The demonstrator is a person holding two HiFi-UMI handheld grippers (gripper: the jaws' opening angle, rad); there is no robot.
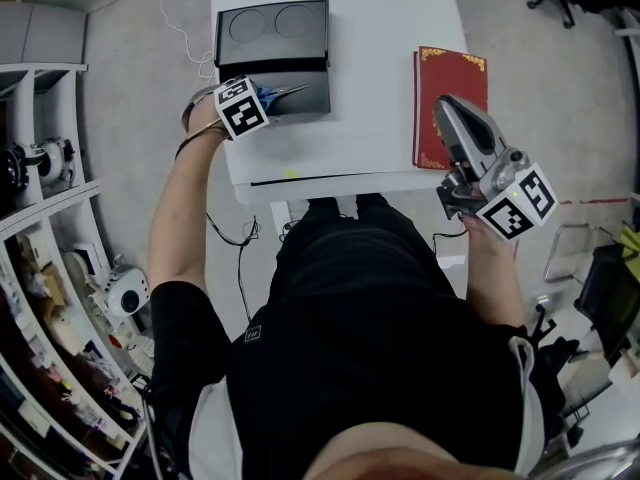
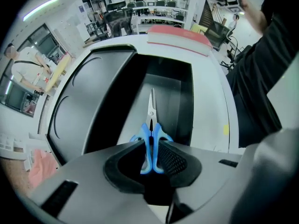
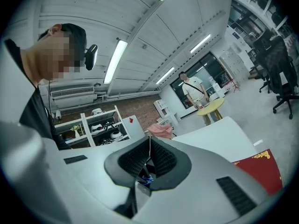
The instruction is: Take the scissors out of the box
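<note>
Scissors (image 2: 151, 125) with blue handles and closed steel blades, inside the lower tray of the open black box (image 2: 180, 104). Handles caught between the two jaws of the left gripper (image 2: 152, 146), blades reaching out past the jaw tips along the tray. Jaws clamped on the handles, a pad against each side, the two handle loops pressed close together. Cannot tell whether lifted off the tray floor or resting on it. From the head view, same box (image 1: 272, 38) on the far left part of the white bench (image 1: 380, 68), lid thrown back and showing two round recesses, tray on the side nearer the person. Left gripper (image 1: 252, 100) pointing straight down over the tray's left end, marker cube on top, scissors (image 1: 282, 93) poking out to the right of it with the tips toward the tray's middle. Red book (image 1: 450, 73) with gold corner trim lying on the right part of the bench, well apart from the box. Right gripper (image 1: 447, 106) overlapping the book's near half in that view, pointing away from the person and holding nothing. In its own view, right gripper (image 3: 149, 143) with jaws together, pads meeting in a thin line and nothing between them, a corner of the red book (image 3: 259, 171) low at the right.
</note>
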